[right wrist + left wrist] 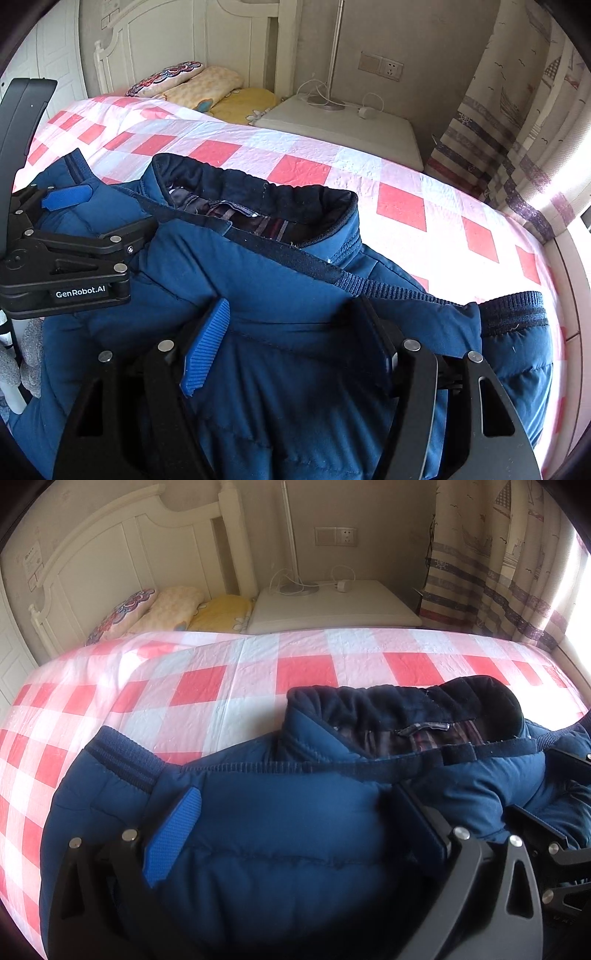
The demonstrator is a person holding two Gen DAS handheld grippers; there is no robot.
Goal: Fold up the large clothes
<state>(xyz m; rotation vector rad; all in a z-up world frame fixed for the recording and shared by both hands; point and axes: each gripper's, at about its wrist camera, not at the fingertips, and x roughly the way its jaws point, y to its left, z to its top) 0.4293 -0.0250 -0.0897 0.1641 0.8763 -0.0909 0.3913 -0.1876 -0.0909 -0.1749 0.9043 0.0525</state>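
- A navy padded jacket lies on a bed covered in a red, pink and white check sheet.
- The jacket's dark collar faces the far side of the bed, showing a plaid lining and a small label inside.
- A ribbed cuff of one sleeve lies at the jacket's left; another ribbed cuff lies at its right.
- The left gripper points down at the jacket's left part. Its jaws stand wide apart, with puffy fabric bulging between them; the blue pad rests against the cloth, and whether the jaws pinch it cannot be told.
- The right gripper points down at the jacket's right part. Its jaws are about half open, fabric lies between them, and no firm grip shows.
- In the right wrist view the left gripper appears at the left edge, lying over the jacket, just beside the right one.
- Three pillows sit at the white headboard.
- A white nightstand with a lamp base and cable stands beyond the bed.
- A curtain with a ship pattern hangs at the right, beside a bright window.
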